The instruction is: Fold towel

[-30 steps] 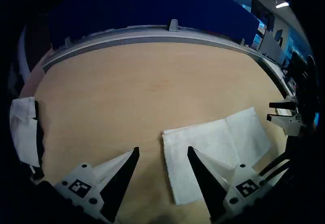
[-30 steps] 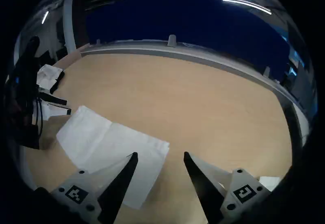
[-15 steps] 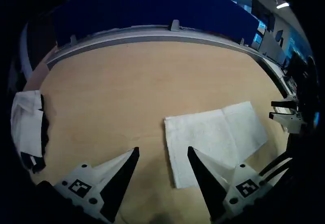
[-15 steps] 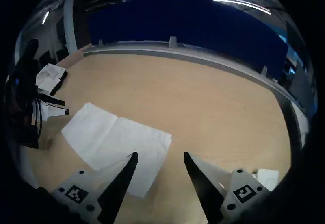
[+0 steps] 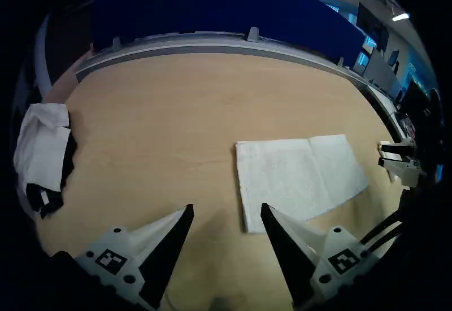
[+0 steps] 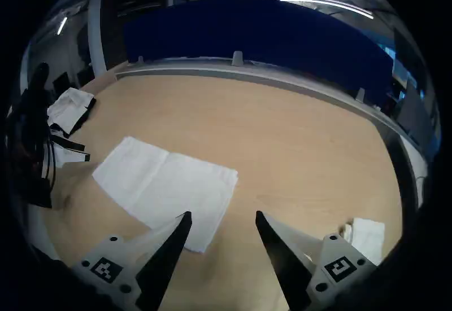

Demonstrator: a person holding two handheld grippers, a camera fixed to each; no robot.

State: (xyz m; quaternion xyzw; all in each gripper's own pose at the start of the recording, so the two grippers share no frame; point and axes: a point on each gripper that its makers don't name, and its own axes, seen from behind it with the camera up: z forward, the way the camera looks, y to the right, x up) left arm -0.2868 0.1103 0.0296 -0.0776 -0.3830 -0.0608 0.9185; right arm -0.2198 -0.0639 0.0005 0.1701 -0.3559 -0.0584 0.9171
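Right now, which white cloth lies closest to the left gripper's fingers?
The flat towel, right beside a fingertip of the left gripper. The other white cloth lies rumpled, far off to the side.

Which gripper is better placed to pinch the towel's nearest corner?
Probably right: a corner of the towel lies well between the fingers of the open right gripper, while the open left gripper barely frames its corner.
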